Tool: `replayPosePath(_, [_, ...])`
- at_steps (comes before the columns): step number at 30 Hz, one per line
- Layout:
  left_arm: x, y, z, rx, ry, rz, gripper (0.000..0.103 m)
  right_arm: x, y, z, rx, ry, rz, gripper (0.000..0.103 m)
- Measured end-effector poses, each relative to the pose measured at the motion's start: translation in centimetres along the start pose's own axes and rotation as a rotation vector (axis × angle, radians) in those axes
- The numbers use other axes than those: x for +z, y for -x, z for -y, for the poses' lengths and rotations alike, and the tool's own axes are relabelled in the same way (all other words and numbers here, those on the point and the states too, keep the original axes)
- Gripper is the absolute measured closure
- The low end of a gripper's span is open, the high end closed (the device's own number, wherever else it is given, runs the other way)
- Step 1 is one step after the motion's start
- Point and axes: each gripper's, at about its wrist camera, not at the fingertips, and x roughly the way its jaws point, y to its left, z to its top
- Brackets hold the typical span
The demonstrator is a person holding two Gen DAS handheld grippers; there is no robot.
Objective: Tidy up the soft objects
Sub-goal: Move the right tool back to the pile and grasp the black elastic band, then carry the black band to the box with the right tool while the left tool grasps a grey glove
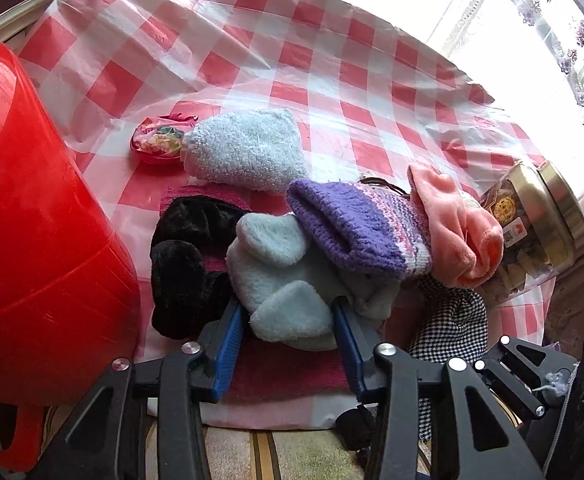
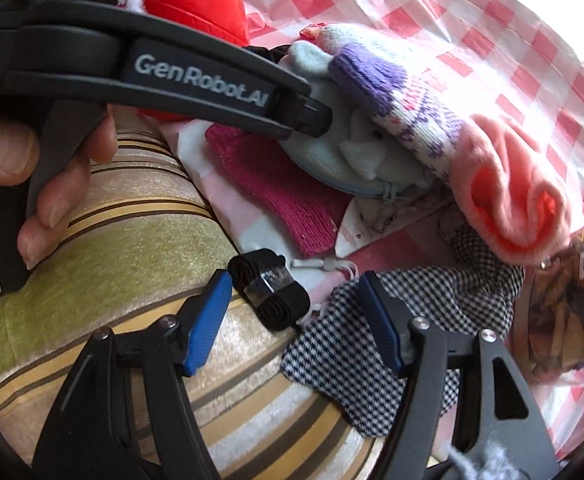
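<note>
A pile of soft things lies on the red-checked tablecloth (image 1: 275, 40). My left gripper (image 1: 286, 306) points down into it, its blue pads against both sides of a pale blue plush pouch (image 1: 279, 272). The right wrist view shows one of its black fingers (image 2: 312, 116) pressed on that pouch (image 2: 352, 152). Around the pouch lie a black fuzzy glove (image 1: 183, 272), a purple knit mitten (image 1: 356, 224) and a pink fleece piece (image 1: 460, 224). My right gripper (image 2: 295, 280) hangs open above a black rolled band (image 2: 269, 292) and a houndstooth cloth (image 2: 372, 340), touching neither.
A big red basin (image 1: 31, 220) stands close on the left. A gold-lidded jar (image 1: 540, 208) lies at the right edge. A fluffy blue mitt (image 1: 247, 148) and a small floral purse (image 1: 157, 142) lie farther back. A magenta towel (image 2: 275, 184) sits underneath, and a striped cushion (image 2: 131, 240) lies below the table edge.
</note>
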Motion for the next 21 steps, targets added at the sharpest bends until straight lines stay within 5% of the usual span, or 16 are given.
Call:
replayPosePath(7, [-0.1, 0.4, 0.0, -0.029, -0.007, 0.026, 0.075, 0.4, -1.4, 0.5, 0.057, -0.007, -0.041, 0.041])
replayPosePath(11, [-0.3, 1.1, 0.0, -0.056, -0.007, 0.047, 0.081, 1.0, -2.4, 1.5, 0.137, -0.021, -0.068, 0.063])
replayPosePath(13, [-0.5, 1.5, 0.0, -0.066, -0.004, 0.055, 0.082, 1.2, -2.6, 1.6, 0.198, -0.038, -0.068, 0.064])
replayPosePath(21, [-1.4, 3.2, -0.5, -0.095, 0.021, 0.079, 0.084, 0.4, -1.2, 1.5, 0.154, -0.043, -0.029, 0.068])
